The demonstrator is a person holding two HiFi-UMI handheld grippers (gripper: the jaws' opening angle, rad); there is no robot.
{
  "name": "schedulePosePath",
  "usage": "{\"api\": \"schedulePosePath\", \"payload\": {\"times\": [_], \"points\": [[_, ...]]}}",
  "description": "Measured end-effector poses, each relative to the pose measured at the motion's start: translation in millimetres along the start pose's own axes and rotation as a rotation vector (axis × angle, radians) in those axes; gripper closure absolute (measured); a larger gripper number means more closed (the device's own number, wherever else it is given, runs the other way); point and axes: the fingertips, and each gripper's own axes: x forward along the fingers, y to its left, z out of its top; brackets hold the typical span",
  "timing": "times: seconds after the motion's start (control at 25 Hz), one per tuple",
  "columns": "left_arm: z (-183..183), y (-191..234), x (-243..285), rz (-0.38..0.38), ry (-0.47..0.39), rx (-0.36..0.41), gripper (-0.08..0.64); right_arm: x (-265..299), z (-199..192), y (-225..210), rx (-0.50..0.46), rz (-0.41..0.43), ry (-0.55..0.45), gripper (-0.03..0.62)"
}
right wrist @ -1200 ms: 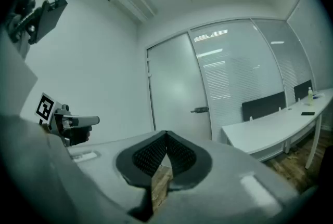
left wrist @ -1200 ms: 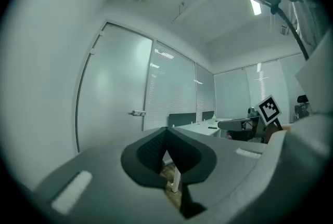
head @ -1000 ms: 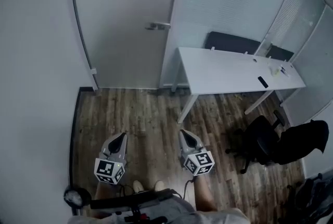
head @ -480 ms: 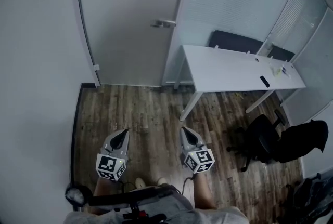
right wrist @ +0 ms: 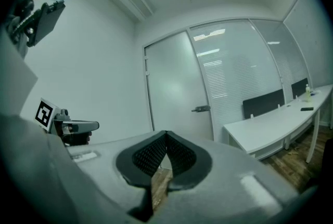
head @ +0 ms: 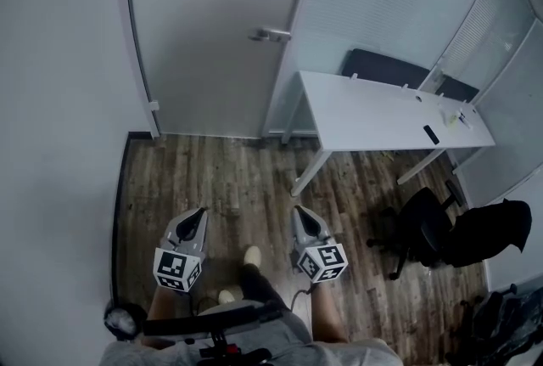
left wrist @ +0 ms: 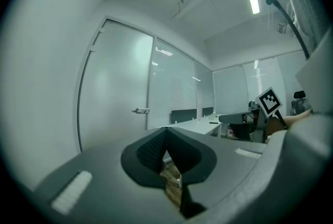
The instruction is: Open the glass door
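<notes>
The frosted glass door (head: 212, 25) stands closed ahead, with a metal lever handle (head: 270, 35) at its right edge; the handle also shows in the left gripper view (left wrist: 139, 110) and the right gripper view (right wrist: 200, 109). My left gripper (head: 200, 213) is held level over the wood floor, its jaws shut with nothing between them. My right gripper (head: 299, 214) is beside it, also shut and empty. Both point toward the door and are well short of it.
A white desk (head: 382, 114) stands to the right of the door, with dark chair backs behind it. A black office chair (head: 433, 233) with a jacket is at the right. A grey wall (head: 59, 84) runs along the left. The person's foot (head: 252, 256) shows between the grippers.
The door and handle have drawn slightly nearer as I step forward; a foot has come forward between the grippers. Both grippers stay shut and level.
</notes>
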Motion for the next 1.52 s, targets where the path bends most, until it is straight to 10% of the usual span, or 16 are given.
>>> {"api": "schedulePosePath", "payload": {"times": [1.52], "points": [[30.7,101.2,279.9,0.058,0.006,0.040,0.557,241.2,24.5,-176.6,0.061,0.048,0.020,0.591]]}}
